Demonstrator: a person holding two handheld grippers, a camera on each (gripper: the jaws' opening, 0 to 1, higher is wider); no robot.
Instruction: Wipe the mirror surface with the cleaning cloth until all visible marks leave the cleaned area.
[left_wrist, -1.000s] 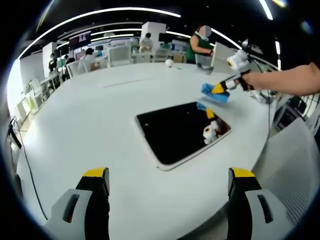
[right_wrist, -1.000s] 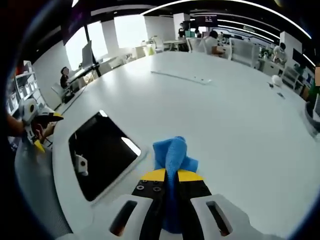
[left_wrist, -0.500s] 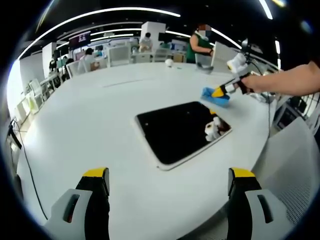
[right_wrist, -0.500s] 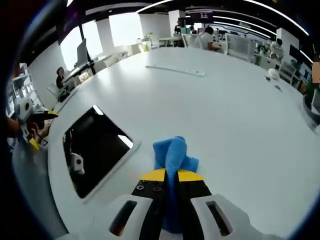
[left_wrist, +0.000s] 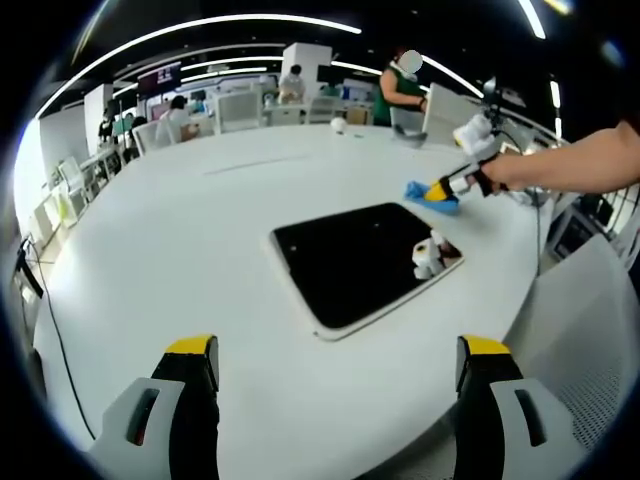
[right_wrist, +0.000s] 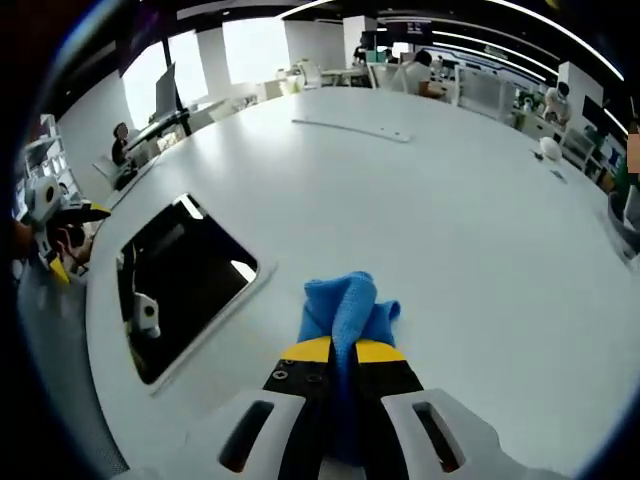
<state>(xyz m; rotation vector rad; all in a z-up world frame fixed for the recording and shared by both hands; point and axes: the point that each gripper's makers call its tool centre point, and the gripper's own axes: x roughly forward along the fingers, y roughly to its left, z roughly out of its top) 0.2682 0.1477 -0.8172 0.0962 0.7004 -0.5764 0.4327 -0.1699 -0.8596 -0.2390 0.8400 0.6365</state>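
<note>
None of the wiping shows as done, by my reading: the right tool (right_wrist: 335, 352) has its jaws pressed together on the blue cleaning cloth (right_wrist: 345, 308), held over bare bench (right_wrist: 480, 230) just beside the mirror (right_wrist: 180, 280), not on the glass. Whether marks sit on the dark surface is too small to tell; it mostly reflects the tool. The cloth has yet to come onto the mirror. In the left gripper view the mirror (left_wrist: 360, 262) lies flat mid-bench, and the left tool (left_wrist: 340, 365) hangs spread and empty at the near edge. A thin strip (right_wrist: 350, 131) lies far off, and people sit at distant desks; nothing blocks the way.
</note>
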